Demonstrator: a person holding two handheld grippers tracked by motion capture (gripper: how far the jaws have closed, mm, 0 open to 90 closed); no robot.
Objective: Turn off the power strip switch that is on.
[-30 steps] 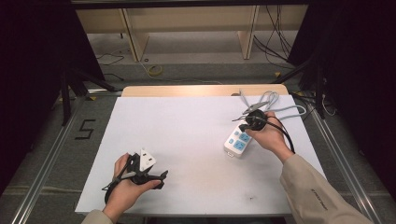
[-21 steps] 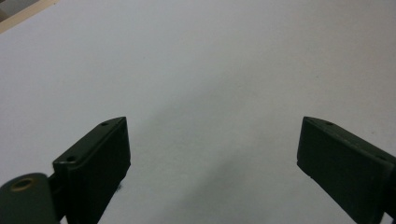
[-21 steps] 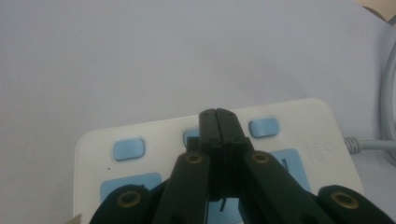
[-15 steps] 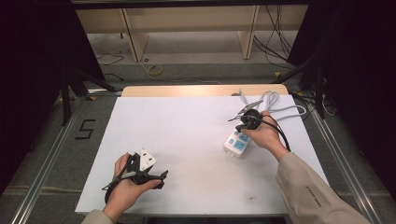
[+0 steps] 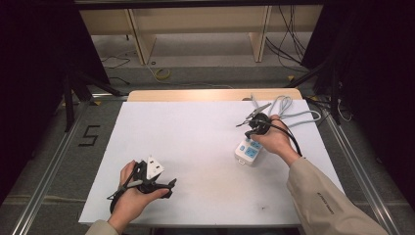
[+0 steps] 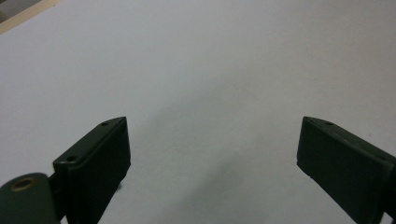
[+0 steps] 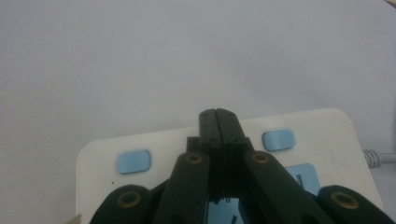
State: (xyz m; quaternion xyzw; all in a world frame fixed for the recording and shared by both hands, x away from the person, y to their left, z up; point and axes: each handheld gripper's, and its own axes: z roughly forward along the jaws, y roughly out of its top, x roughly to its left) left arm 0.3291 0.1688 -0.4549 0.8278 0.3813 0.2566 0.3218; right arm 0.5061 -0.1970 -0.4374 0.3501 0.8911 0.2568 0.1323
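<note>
**Right gripper closed over the power strip, left one sitting open**

Starting closest to the person: the left hand (image 5: 134,193) is resting near the front left corner of the white table (image 5: 195,147), holding the left gripper (image 5: 169,188) low over the surface. In the left gripper view its two black jaws are standing wide apart with nothing but bare tabletop between them, so it's open and gripping nothing. There's a white, angular piece (image 5: 152,166) sitting on top of that gripper in the high view; can't really tell what it is from here.

Moving further up and over to the right side of the table, the right hand (image 5: 274,139) is holding the right gripper (image 5: 250,131) just over the power strip (image 5: 247,152). In the right gripper view the jaws are pressed flat together, tip to tip, with nothing between them, so that one's fully closed. The closed tip is hanging right over the strip's top face (image 7: 289,126), between two light blue buttons (image 7: 134,161); whether it's actually touching the strip I can't tell.

The strip itself is lying flat on the table, white with blue sockets, well apart from the left hand. Behind it, its grey cord (image 5: 293,115) is looping loosely towards the far right corner of the table.
</note>
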